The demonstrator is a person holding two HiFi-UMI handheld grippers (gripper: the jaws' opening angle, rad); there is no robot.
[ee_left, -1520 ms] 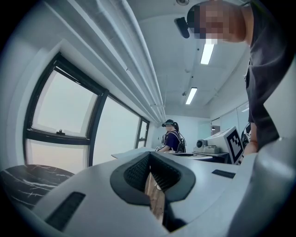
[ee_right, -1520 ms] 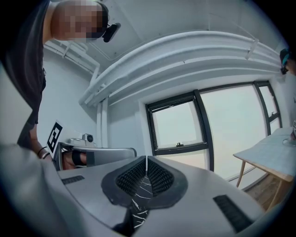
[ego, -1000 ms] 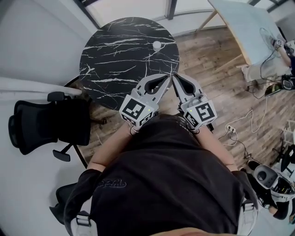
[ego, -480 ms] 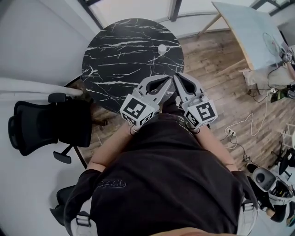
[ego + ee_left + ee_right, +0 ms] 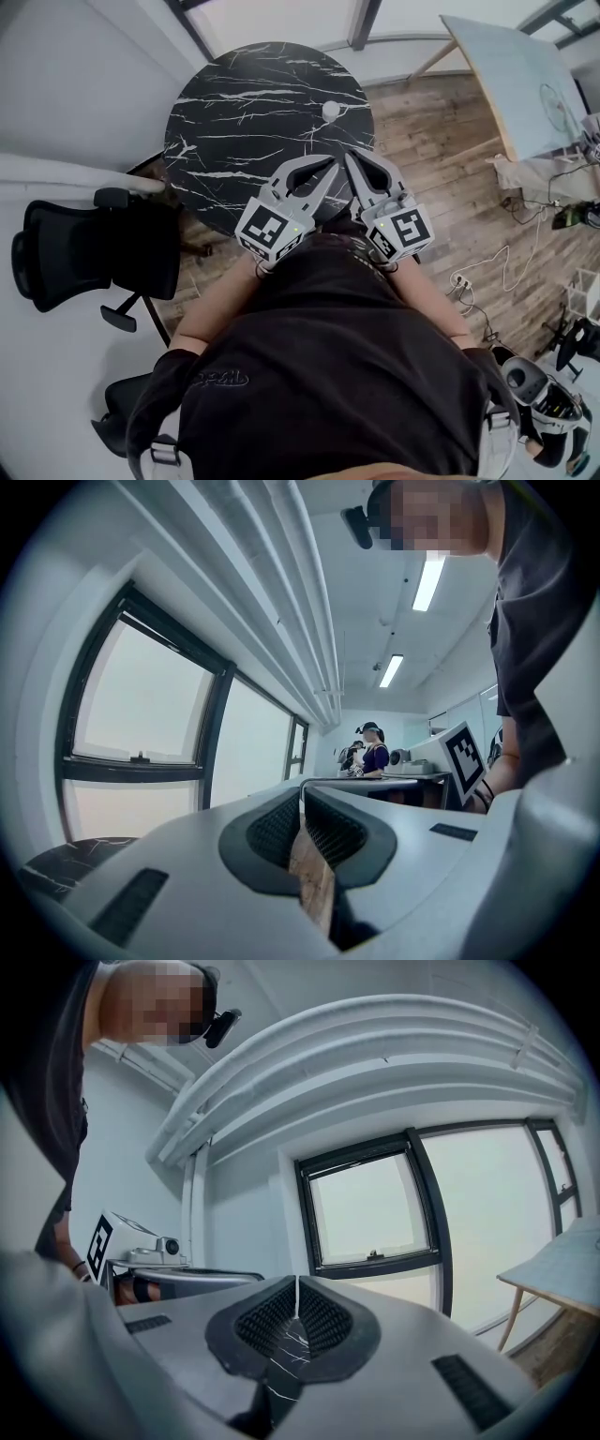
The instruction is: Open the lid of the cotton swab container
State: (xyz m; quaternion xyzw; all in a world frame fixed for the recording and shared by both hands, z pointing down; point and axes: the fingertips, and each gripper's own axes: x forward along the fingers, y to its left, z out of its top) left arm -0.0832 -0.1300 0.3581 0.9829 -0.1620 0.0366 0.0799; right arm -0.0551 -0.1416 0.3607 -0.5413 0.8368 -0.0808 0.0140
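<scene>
The cotton swab container (image 5: 330, 110) is a small white round thing standing on the far right part of the round black marble table (image 5: 234, 112). Its lid cannot be made out at this distance. My left gripper (image 5: 334, 164) and right gripper (image 5: 350, 159) are held side by side close to the person's chest, over the table's near edge, well short of the container. Both are shut with nothing between the pads. The left gripper (image 5: 302, 789) and the right gripper (image 5: 297, 1283) point up toward windows and ceiling in their own views, so the container is not in either.
A black office chair (image 5: 94, 248) stands left of the table. A pale tabletop (image 5: 525, 84) on wooden legs is at the upper right, over a wood floor with cables (image 5: 511, 239). A person (image 5: 373, 752) stands far off in the left gripper view.
The head view has drifted a little, so the table and container sit slightly lower in the picture. Both grippers stay shut and close together near the chest.
</scene>
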